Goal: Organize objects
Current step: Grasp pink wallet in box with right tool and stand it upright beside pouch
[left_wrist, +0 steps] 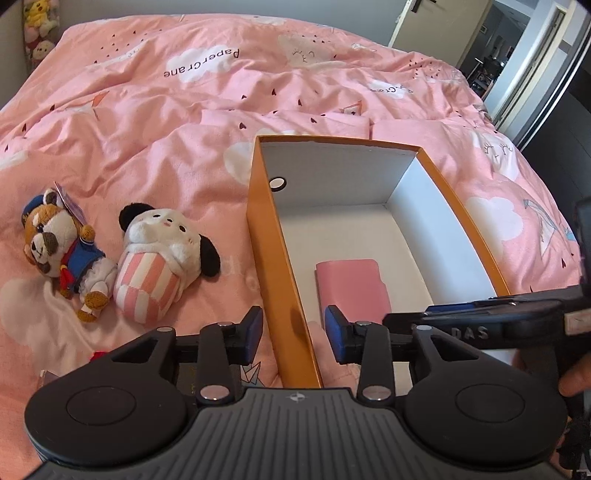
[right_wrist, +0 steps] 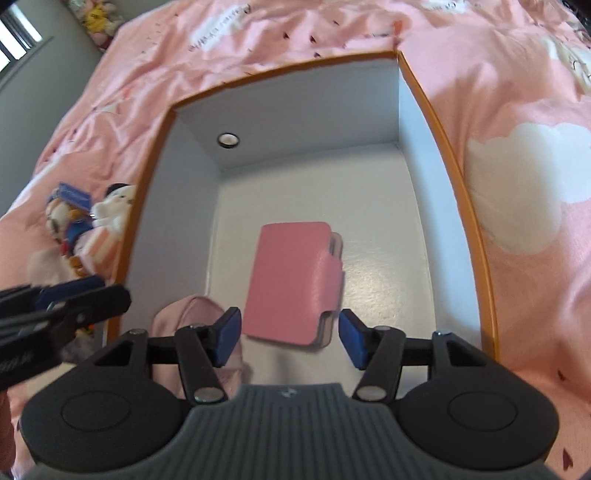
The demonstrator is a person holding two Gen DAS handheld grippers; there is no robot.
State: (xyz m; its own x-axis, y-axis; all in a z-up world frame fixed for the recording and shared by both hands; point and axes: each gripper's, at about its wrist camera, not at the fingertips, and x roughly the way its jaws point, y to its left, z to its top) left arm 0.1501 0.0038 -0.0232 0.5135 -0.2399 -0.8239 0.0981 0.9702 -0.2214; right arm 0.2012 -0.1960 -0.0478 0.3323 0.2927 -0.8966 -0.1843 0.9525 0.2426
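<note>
An orange box (left_wrist: pixel 271 236) with a white inside lies on the pink bed; it also shows in the right wrist view (right_wrist: pixel 454 166). A pink wallet (right_wrist: pixel 295 280) lies flat on its floor, also in the left wrist view (left_wrist: pixel 351 288). My right gripper (right_wrist: pixel 290 338) is open and empty just above the wallet's near end. My left gripper (left_wrist: pixel 293 334) is open and empty, straddling the box's left wall. A brown sailor dog plush (left_wrist: pixel 61 251) and a white dog plush in a striped cup (left_wrist: pixel 162 258) lie left of the box. A pale pink soft item (right_wrist: pixel 192 317) lies in the box's near left corner.
The pink quilt (left_wrist: pixel 184 110) covers the whole bed. More plush toys (left_wrist: pixel 38 29) sit at the far left corner. A doorway (left_wrist: pixel 517 66) opens at the far right. A small red item (left_wrist: pixel 98 356) lies by my left gripper.
</note>
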